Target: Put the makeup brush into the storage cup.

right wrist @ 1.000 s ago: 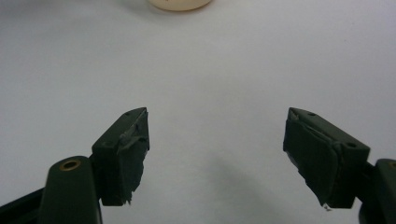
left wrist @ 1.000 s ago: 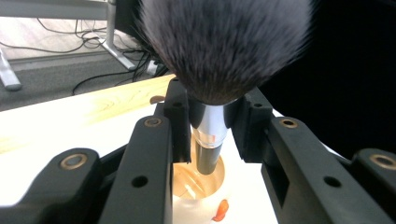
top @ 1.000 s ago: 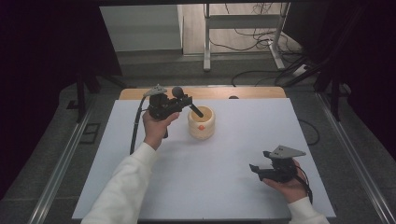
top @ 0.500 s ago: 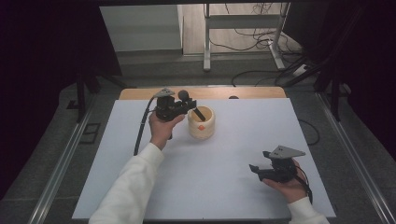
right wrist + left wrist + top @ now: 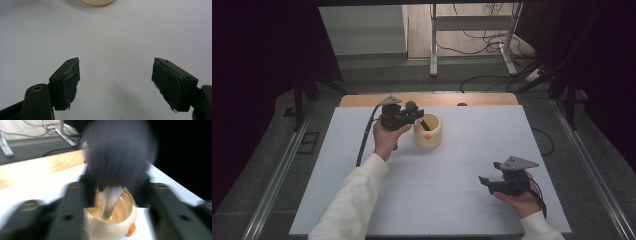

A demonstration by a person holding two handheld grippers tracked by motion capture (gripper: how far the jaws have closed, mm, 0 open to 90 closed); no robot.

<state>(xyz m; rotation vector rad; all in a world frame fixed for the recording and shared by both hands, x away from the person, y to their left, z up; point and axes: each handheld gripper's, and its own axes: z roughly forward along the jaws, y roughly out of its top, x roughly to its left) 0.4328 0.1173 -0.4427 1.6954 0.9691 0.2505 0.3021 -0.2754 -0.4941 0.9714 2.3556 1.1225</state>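
At six o'clock the right gripper (image 5: pixel 486 183) rests idle, jaws spread and empty. Toward twelve, the left gripper (image 5: pixel 113 195) has just been opening around the black soft-bristled makeup brush (image 5: pixel 117 157), now standing handle-down in the cream ceramic cup (image 5: pixel 427 132). Judging by this, the drop-in is finishing; next comes a straight withdrawal without tipping the brush.

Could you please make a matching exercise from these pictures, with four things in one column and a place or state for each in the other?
Things:
1. brush
2. cup
3. right gripper
4. left gripper

Places or states:
A. cream-coloured, with an orange spot, standing on the white table
B. jaws wide apart over bare table, nothing between them
C. dark bristles up, handle down in the cup
D. at the cup's rim, jaws just opening on either side of the brush handle

Pairs: 1-C, 2-A, 3-B, 4-D
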